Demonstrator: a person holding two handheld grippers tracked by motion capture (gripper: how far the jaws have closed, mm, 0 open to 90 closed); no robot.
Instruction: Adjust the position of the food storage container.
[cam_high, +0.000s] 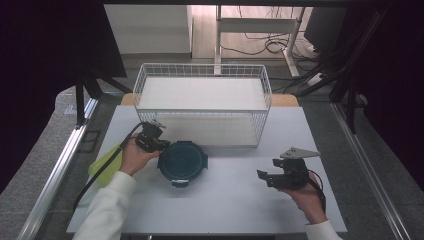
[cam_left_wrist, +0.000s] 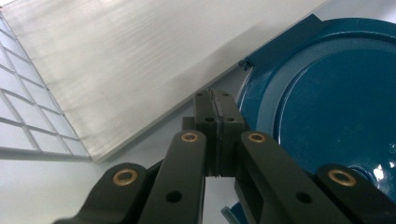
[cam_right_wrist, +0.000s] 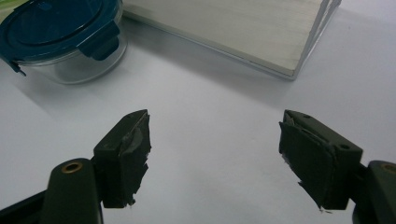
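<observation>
Our container sits upright, lid up, round so no long axis; left tool pressed together beside it, right tool spread, holding nothing.

You see: lid glossy blue plastic | bowl clear smooth glass | rack white-coated wire | shelf board matt, faintly grained | table smooth matt white | right gripper pads worn, rough black.

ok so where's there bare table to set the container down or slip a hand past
The widest bare patch lies between the round container and the right gripper, in front of the wire basket. The near table edge between the forearms is free too. It is crowded on the left, where the shut left gripper sits against the container's lid.
</observation>
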